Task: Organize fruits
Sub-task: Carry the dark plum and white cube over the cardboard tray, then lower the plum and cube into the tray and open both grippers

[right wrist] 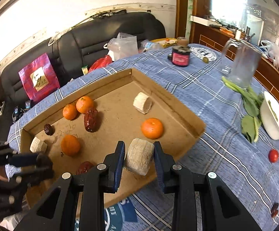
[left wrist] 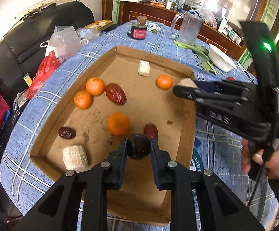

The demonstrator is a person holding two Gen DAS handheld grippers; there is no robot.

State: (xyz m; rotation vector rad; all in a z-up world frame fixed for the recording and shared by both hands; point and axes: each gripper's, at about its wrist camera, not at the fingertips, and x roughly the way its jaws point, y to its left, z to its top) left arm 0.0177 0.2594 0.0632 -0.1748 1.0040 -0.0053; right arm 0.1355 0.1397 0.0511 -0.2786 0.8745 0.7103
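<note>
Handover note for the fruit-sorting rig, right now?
Left gripper: shut on a dark date, over the cardboard tray's near side.
Right gripper: shut on a white cut chunk, at the tray's right side.
In tray: four tangerines, three red dates, two more white chunks, mixed.
Done: no sorting visible.
Left: place both held pieces, then group the rest.

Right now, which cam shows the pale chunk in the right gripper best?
Right wrist view: the pale fibrous chunk sits centred, clamped in the right gripper. The left wrist view shows only its tip behind that gripper's fingers.
</note>
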